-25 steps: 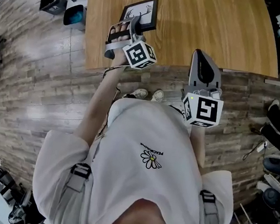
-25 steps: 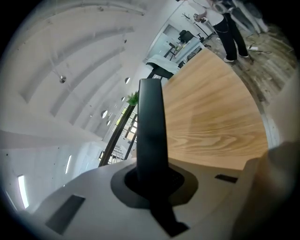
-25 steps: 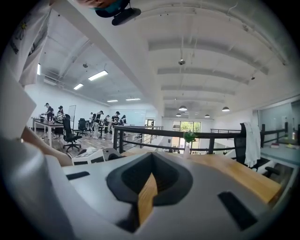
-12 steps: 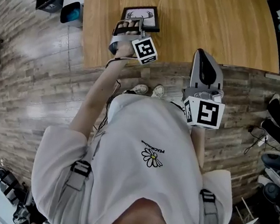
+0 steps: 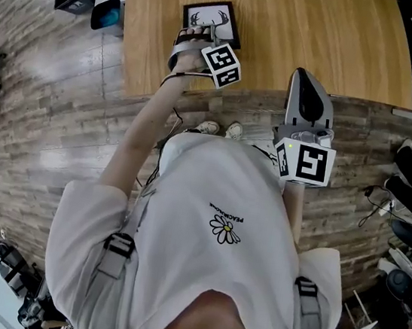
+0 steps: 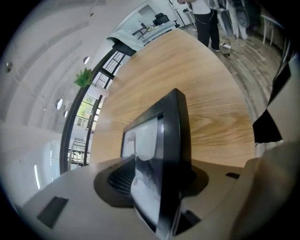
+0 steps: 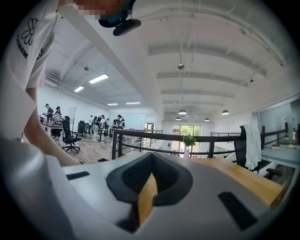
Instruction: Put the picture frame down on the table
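Observation:
A black picture frame (image 5: pixel 209 20) with a white antler print is over the wooden table (image 5: pixel 322 39) near its front left corner. My left gripper (image 5: pixel 201 40) is shut on the frame's near edge. In the left gripper view the frame (image 6: pixel 161 140) stands edge-on between the jaws of the left gripper (image 6: pixel 159 187), with the tabletop (image 6: pixel 187 79) behind it. I cannot tell whether the frame touches the table. My right gripper (image 5: pixel 306 90) hovers at the table's front edge, shut and empty. In its own view the right gripper (image 7: pixel 147 197) shows only a thin slit.
A blue bin (image 5: pixel 107 15) stands on the plank floor left of the table. The table's front edge (image 5: pixel 277 94) runs between the two grippers. A black railing (image 7: pixel 154 138) and several people at desks (image 7: pixel 54 117) are far off.
The left gripper has carried the frame a little farther over the table and turned it from skewed to nearly square with the table edge. The right gripper has drifted slightly right.

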